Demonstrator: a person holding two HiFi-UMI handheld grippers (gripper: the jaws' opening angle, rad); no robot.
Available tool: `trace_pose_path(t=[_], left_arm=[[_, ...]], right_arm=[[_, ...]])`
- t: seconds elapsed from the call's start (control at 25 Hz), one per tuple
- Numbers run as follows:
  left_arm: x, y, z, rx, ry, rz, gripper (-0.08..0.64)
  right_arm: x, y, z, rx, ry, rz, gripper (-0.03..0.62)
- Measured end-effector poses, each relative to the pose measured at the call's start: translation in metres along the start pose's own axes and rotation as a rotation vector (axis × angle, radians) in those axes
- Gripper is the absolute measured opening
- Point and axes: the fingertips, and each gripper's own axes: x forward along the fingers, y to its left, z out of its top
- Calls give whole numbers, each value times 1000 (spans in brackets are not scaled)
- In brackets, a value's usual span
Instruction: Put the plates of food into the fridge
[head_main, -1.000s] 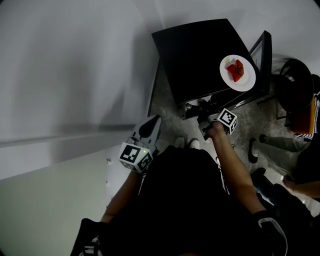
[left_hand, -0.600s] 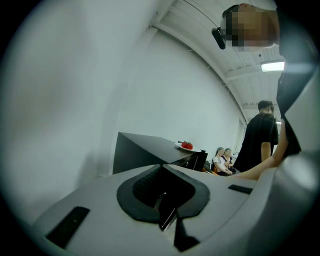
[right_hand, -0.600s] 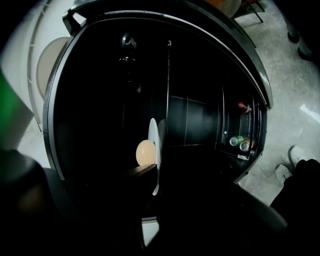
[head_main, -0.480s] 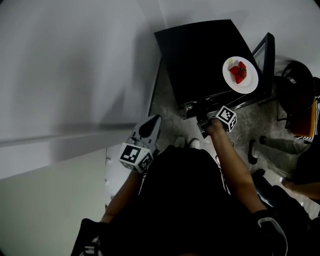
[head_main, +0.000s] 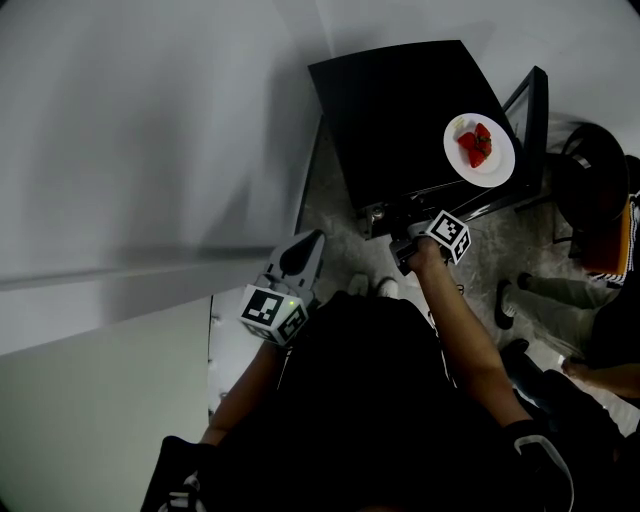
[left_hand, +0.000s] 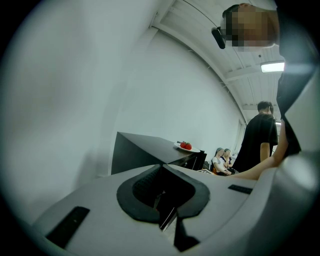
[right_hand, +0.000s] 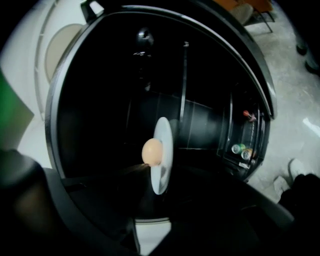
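Observation:
A black mini fridge (head_main: 400, 110) stands with its door (head_main: 530, 110) swung open. On its top lies a white plate of strawberries (head_main: 480, 150), also seen far off as the strawberry plate (left_hand: 186, 146) in the left gripper view. My right gripper (head_main: 392, 222) reaches into the fridge front. In its own view a white plate (right_hand: 164, 150) with a pale round piece of food (right_hand: 152, 151) sits in the dark interior. Its near rim lies between the jaws of the right gripper (right_hand: 157, 200), which have just been opening and stand off it. My left gripper (head_main: 305, 245) hangs back, shut and empty.
Cans (right_hand: 240, 148) stand in the door shelf. A dark chair (head_main: 590, 170) and a seated person (head_main: 600, 300) are right of the fridge. A standing person in black (left_hand: 257, 135) and seated people (left_hand: 222, 160) are beyond it. A pale wall runs along the left.
The right gripper's marker cube has edged slightly left at the fridge front. The left gripper and the strawberry plate have stayed put.

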Motion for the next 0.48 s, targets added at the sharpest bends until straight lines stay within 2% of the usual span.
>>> trace_pose_path(t=[0.08, 0.16, 0.32, 0.48], left_arm=[[0, -2, 0, -2, 0, -7, 25], [0, -3, -1, -3, 1, -13, 25], [1, -6, 0, -8, -8, -25, 25], [7, -10, 2, -20, -23, -57, 25]], right_arm=[[-1, 10, -1, -50, 6, 21, 184], [-6, 14, 0, -94, 2, 21, 232], [-24, 16, 6, -221, -17, 6, 233], [-51, 31, 13, -396, -27, 12, 234]])
